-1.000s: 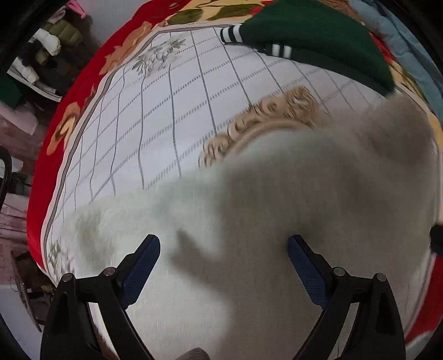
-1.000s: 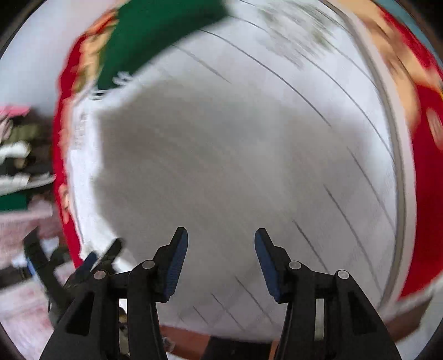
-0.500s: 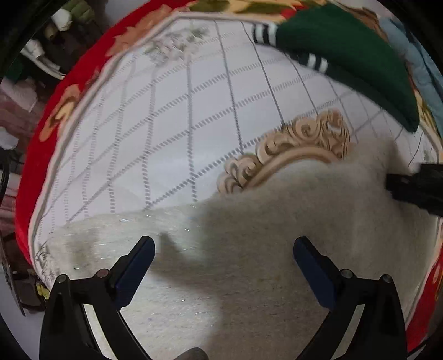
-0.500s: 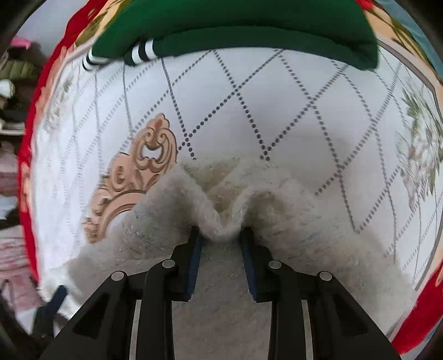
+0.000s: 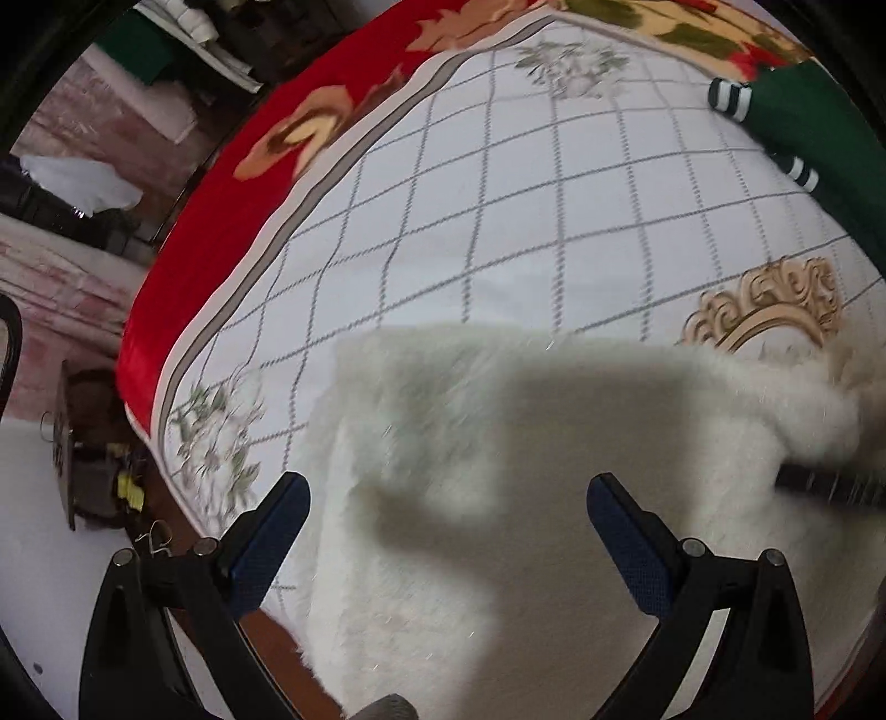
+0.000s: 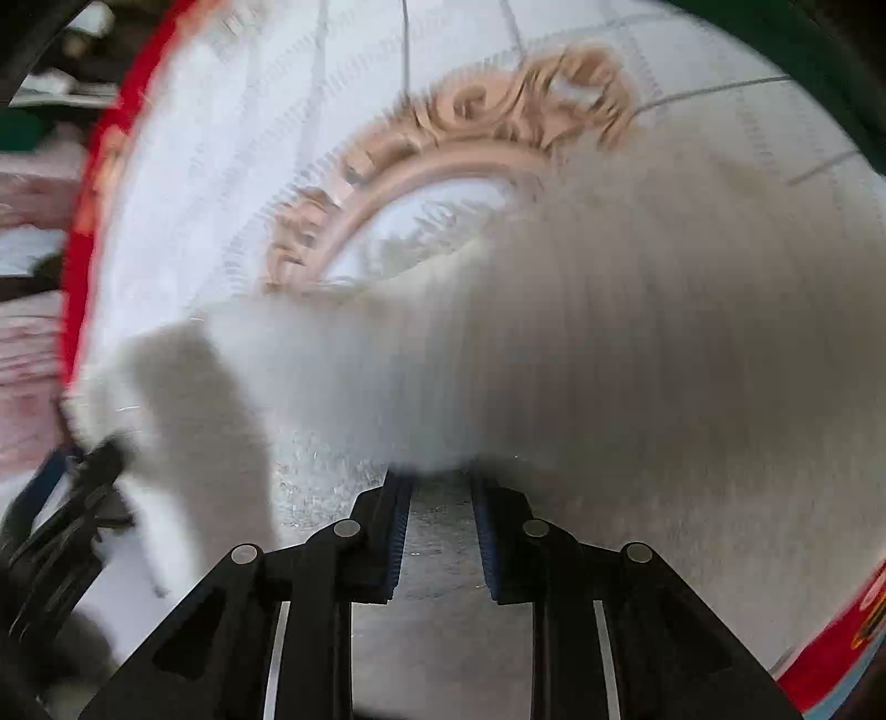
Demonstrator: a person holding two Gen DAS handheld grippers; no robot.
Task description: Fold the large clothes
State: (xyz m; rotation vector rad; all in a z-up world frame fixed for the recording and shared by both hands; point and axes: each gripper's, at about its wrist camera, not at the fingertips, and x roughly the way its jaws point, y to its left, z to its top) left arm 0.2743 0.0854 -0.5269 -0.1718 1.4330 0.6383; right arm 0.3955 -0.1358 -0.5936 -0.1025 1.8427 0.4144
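Note:
A white fluffy garment (image 5: pixel 498 498) lies spread on the bed's quilted blanket (image 5: pixel 498 221). My left gripper (image 5: pixel 446 487) hangs wide open over the garment's left part, with nothing pinched between its fingers. My right gripper (image 6: pixel 440 487) is closing its jaws on a raised fold of the same white garment (image 6: pixel 609 332), and fabric fills the narrow gap between the pads. The right gripper (image 5: pixel 830 487) also shows dark at the right edge of the left wrist view. The left gripper (image 6: pixel 72 498) is blurred at the lower left of the right wrist view.
A folded green garment with striped cuffs (image 5: pixel 803 127) lies at the far right of the bed. The blanket has a red flowered border (image 5: pixel 221 232) and a gold ornament (image 5: pixel 775 310). Beyond the left bed edge are floor clutter (image 5: pixel 94 471) and stacked clothes (image 5: pixel 183 33).
The left gripper slid left, so the garment's left edge and the bed edge now show. The right gripper's jaws narrowed on the fold and it dropped closer to the fabric.

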